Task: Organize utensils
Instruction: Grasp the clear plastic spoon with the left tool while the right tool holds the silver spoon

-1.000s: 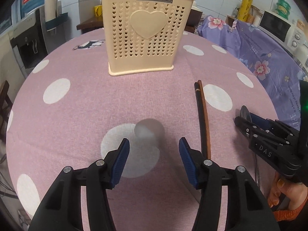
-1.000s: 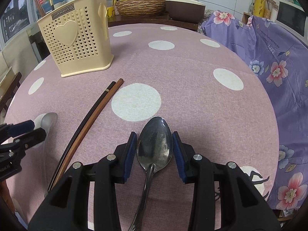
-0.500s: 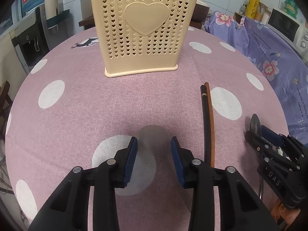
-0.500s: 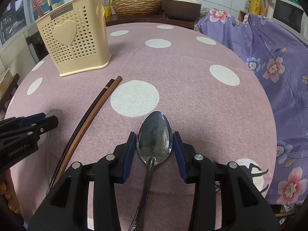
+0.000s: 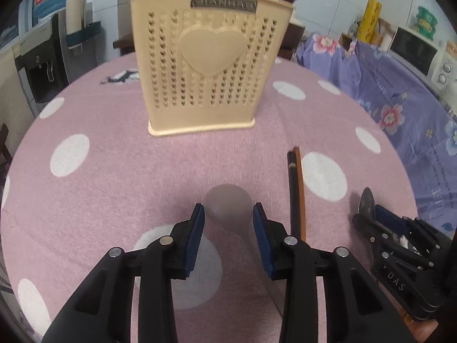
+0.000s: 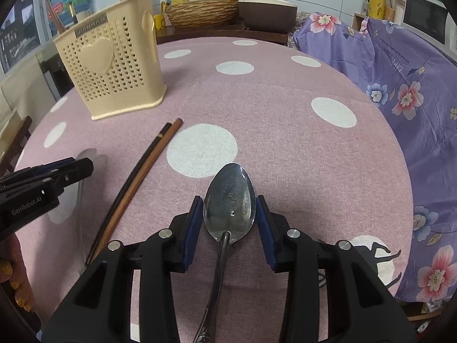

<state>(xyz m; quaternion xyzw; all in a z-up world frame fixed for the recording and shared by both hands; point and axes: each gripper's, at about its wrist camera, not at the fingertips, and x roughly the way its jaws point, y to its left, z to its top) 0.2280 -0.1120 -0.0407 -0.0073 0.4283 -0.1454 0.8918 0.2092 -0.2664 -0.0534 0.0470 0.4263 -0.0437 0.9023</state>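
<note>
Right wrist: right gripper [image 6: 228, 223] grips spoon [image 6: 229, 200]

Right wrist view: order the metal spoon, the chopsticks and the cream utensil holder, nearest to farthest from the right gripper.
1. Metal spoon: its bowl sits between the right gripper pads.
2. Chopsticks: lying on the tablecloth, left of the gripper.
3. Cream utensil holder: standing far back on the left.
</note>
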